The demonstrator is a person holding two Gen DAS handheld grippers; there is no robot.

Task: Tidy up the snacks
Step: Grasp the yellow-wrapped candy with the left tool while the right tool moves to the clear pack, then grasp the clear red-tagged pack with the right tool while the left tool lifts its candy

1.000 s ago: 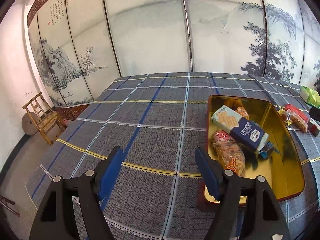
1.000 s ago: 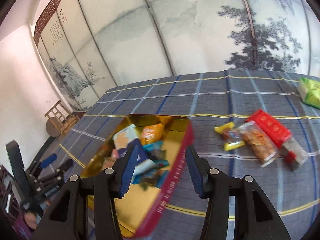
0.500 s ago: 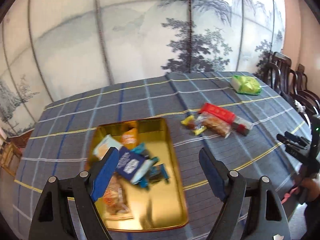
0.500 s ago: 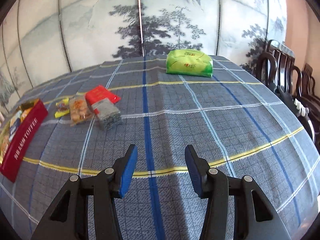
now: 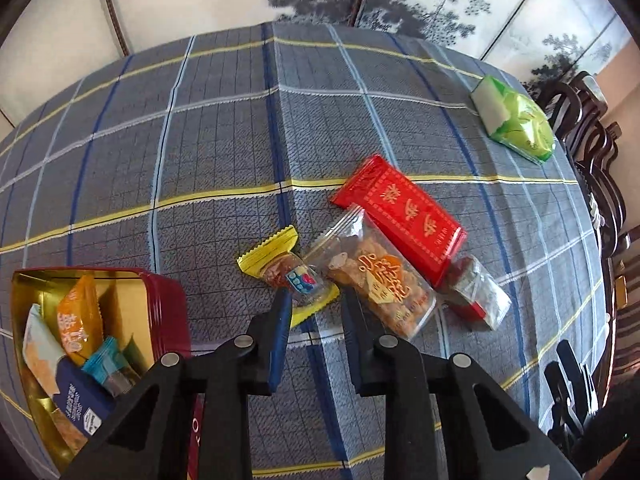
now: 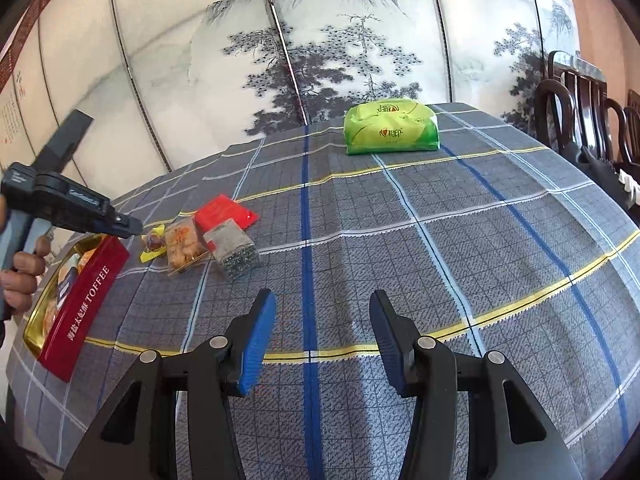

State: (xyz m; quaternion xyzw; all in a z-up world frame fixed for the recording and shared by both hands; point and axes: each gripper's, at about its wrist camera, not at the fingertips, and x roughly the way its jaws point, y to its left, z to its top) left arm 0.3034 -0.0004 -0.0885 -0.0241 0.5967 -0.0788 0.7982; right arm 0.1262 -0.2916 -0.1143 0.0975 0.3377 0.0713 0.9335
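At a table laid with a grey plaid cloth (image 5: 224, 140), a person sorts snacks with a gripper in each hand. The left gripper (image 5: 316, 304), pointing steeply down, has just been closing and its jaws stand narrowed to a slim gap. The near twisted end of a yellow-wrapped candy (image 5: 294, 276) lies between its tips, though whether the pads pinch the wrapper cannot be told. Just beside the candy lie a clear packet of golden pieces (image 5: 380, 284), a red packet (image 5: 404, 212) and a small silvery packet (image 5: 480, 296), the four clustered together. To their left sits the open red toffee tin (image 5: 168, 312), several wrapped snacks already in its gold interior. A green pack (image 6: 391, 132) rests well apart, near the far edge. The right gripper (image 6: 322, 320) hangs over bare cloth, jaws apart and holding nothing. A painted screen (image 6: 320, 40) stands behind the table.
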